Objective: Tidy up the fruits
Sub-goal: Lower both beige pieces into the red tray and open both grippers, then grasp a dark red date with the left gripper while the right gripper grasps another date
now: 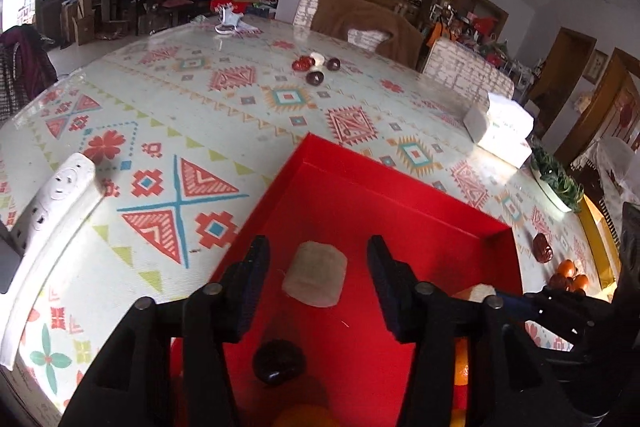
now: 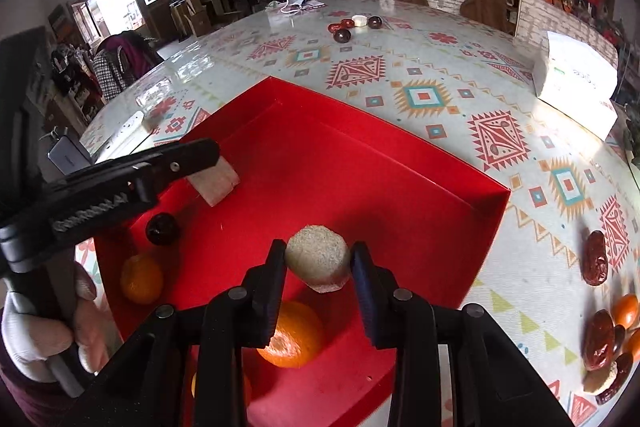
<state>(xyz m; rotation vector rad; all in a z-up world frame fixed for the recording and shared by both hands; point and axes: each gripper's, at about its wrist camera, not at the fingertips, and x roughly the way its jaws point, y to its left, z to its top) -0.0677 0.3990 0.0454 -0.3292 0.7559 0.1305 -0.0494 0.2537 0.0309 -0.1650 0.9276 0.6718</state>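
Note:
A red box (image 1: 400,211) (image 2: 360,163) lies on the patterned table. My left gripper (image 1: 318,277) is open over the box, a pale sugarcane piece (image 1: 315,275) lying between its fingers; from the right wrist view the piece (image 2: 214,185) rests beside the left fingers (image 2: 188,157). My right gripper (image 2: 318,267) is shut on another pale round sugarcane piece (image 2: 318,257), held above the box. In the box lie a dark plum (image 1: 279,361) (image 2: 162,229) and oranges (image 2: 294,335) (image 2: 141,278).
Dates and small oranges (image 2: 608,339) lie on the table right of the box, one date (image 2: 595,263) apart. More fruits (image 2: 354,25) (image 1: 316,65) sit far across the table. A tissue box (image 2: 576,83) stands right, a power strip (image 1: 52,215) left.

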